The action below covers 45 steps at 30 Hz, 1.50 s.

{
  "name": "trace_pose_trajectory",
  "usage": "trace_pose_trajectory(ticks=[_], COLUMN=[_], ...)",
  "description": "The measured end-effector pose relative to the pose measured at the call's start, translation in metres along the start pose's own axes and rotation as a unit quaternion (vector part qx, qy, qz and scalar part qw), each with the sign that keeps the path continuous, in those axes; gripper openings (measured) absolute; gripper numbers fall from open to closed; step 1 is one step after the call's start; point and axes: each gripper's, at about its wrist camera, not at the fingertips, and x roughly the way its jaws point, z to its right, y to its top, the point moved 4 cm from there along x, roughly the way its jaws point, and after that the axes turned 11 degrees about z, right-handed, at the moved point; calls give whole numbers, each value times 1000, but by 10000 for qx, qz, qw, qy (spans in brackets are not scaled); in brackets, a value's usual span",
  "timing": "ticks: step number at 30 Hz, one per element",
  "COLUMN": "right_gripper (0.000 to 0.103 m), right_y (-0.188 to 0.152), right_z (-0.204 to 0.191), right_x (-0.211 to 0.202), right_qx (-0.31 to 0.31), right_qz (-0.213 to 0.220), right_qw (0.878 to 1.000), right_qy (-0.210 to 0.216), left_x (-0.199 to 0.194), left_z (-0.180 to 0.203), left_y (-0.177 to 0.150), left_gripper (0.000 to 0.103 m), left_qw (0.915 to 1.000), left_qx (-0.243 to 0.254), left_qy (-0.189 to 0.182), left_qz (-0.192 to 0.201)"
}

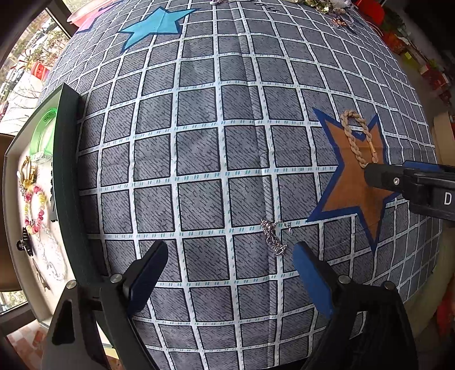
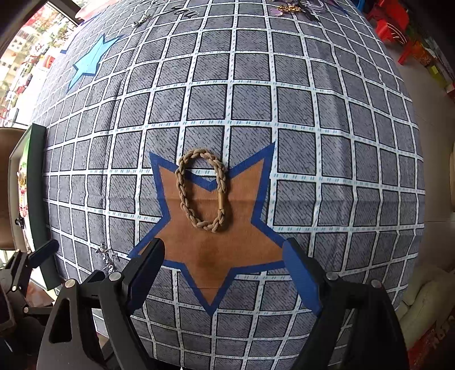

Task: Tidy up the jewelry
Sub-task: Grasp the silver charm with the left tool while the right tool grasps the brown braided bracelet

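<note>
With both tools spread wide and empty: left tool (image 1: 230,266) above silver chain (image 1: 274,236), right tool (image 2: 223,263) just short of rope bracelet (image 2: 202,189). Reaching step; next, lower, straddle, close.

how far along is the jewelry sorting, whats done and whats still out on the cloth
Done: the tray already holds a green bangle, a beaded bracelet and other pieces.

In hand: nothing. The left gripper stands open near the silver chain; the right gripper stands open just short of the braided bracelet.

Left: both of those, plus a small pile at the cloth's far edge.
</note>
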Motion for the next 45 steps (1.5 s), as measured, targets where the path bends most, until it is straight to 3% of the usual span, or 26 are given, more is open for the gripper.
trace_pose_trajectory(ticks=[2, 5, 13, 17, 19, 25, 27, 30, 45], right_gripper=[87, 87, 87, 86, 80, 47, 28, 12, 12], right_y=[10, 21, 46, 47, 47, 45, 46, 49, 32], right_z=[0, -4, -13, -27, -34, -57, -62, -69, -49], right_x=[8, 18, 53, 62, 64, 62, 61, 60, 16], right_qx=[-52, -124, -377, -570, -648, -744, -754, -805, -100], right_qz=[10, 31, 104, 194, 267, 368, 363, 326, 322], right_qw=[10000, 9999, 9990, 9975, 9967, 9958, 9958, 9957, 9980], right_qy=[-18, -45, -225, -379, -408, -380, -375, -328, 534], left_x=[4, 7, 17, 15, 11, 5, 4, 3, -41], left_z=[0, 13, 22, 30, 34, 43, 44, 40, 1], left_y=[1, 3, 1, -1, -2, 2, 2, 1, 26], left_gripper=[96, 84, 81, 72, 64, 15, 15, 15, 15], left_qw=[10000, 10000, 9999, 9999, 9999, 9995, 9994, 9992, 9971], left_qx=[7, 40, 56, 111, 159, 261, 230, 214, 214], left_qy=[4, -3, 76, 45, 24, -160, -258, -326, -645], left_qz=[-5, -21, -90, -67, -47, -65, -95, -86, 355])
